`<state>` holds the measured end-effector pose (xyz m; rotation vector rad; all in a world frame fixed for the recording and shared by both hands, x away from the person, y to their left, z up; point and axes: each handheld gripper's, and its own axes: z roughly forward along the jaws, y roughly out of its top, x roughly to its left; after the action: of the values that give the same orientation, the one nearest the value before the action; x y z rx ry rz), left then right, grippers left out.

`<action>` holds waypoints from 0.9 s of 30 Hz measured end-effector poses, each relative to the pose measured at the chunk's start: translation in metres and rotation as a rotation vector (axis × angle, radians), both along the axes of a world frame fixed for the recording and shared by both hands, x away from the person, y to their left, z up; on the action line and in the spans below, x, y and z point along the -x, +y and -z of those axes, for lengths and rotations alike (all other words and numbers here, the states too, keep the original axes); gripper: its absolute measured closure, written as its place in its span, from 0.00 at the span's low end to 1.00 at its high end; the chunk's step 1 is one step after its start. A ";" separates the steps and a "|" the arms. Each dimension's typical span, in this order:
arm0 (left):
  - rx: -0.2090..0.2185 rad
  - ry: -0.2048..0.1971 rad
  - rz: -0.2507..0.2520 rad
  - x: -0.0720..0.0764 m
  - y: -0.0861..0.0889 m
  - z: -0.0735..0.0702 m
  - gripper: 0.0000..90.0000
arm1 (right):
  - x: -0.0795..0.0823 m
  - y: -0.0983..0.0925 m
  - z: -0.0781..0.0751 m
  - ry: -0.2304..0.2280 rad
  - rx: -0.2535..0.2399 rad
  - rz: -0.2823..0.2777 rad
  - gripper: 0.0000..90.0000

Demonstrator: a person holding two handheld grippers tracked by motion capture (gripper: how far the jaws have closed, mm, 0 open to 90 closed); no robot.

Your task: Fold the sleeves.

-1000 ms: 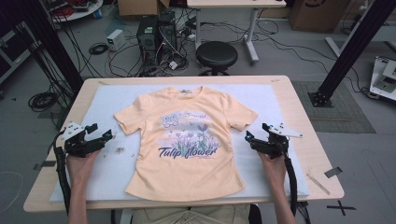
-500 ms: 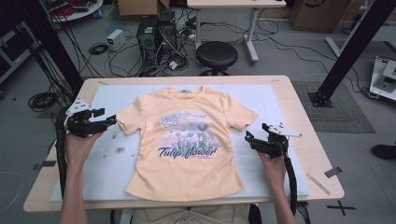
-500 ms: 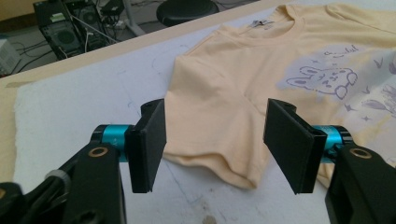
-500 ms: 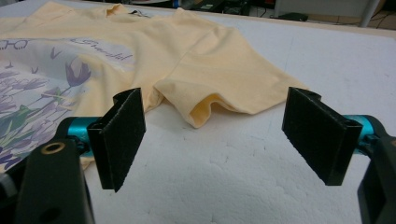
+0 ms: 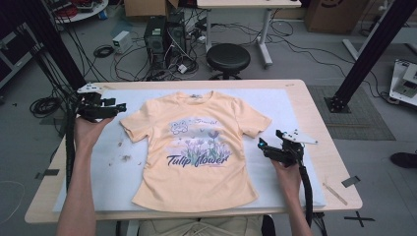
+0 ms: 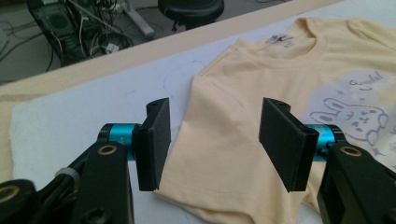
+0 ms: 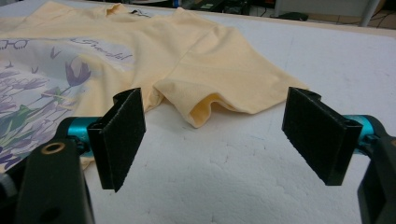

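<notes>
Shirt (image 5: 194, 150) flat, print up, on white mat (image 5: 295, 105) mid-table. Right gripper (image 5: 262, 146) near right hem side, jaws wide apart, empty, just off sleeve. Left gripper (image 5: 119, 106) farther up, jaws just been narrowing, nothing between, beside left sleeve (image 6: 219, 140).

You had the T-shirt (image 5: 194, 147) flat at frame centre on the mat (image 5: 98, 177), your left gripper (image 5: 115, 109) beside its upper-left sleeve, your right gripper (image 5: 263, 146) at its right edge.
</notes>
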<state>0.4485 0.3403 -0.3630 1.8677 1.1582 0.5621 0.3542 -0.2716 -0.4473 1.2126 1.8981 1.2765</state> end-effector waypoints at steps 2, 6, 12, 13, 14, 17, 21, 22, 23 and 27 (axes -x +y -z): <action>-0.004 0.035 -0.010 -0.004 0.003 0.010 0.49 | 0.000 0.000 0.000 0.001 -0.002 0.000 0.24; 0.007 0.114 -0.040 -0.013 0.012 0.039 0.52 | 0.001 0.001 0.000 0.006 -0.001 0.002 0.24; 0.033 0.171 -0.075 -0.019 0.019 0.059 0.53 | 0.001 0.001 0.000 0.006 -0.002 0.004 0.24; 0.026 0.178 -0.082 -0.021 0.018 0.062 0.55 | 0.001 0.001 0.000 0.006 -0.001 0.004 0.24; 0.026 0.178 -0.082 -0.021 0.018 0.062 0.55 | 0.001 0.001 0.000 0.006 -0.001 0.004 0.24; 0.026 0.194 -0.090 -0.025 0.016 0.070 0.56 | 0.000 0.001 0.000 0.000 0.005 0.001 0.24; -0.005 0.207 -0.088 -0.027 0.012 0.074 0.58 | 0.001 0.001 0.000 0.005 0.004 0.002 0.24; -0.005 0.207 -0.088 -0.027 0.012 0.074 0.58 | 0.001 0.001 0.000 0.005 0.004 0.002 0.24; -0.005 0.211 -0.089 -0.027 0.010 0.075 0.58 | 0.001 0.001 0.000 0.005 0.005 0.002 0.24; -0.026 0.207 -0.088 -0.028 0.008 0.076 0.61 | 0.000 0.001 0.000 -0.002 0.009 0.000 0.24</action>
<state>0.4760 0.3486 -0.4389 1.9394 1.3790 0.4412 0.3542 -0.2707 -0.4473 1.2061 1.9006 1.2680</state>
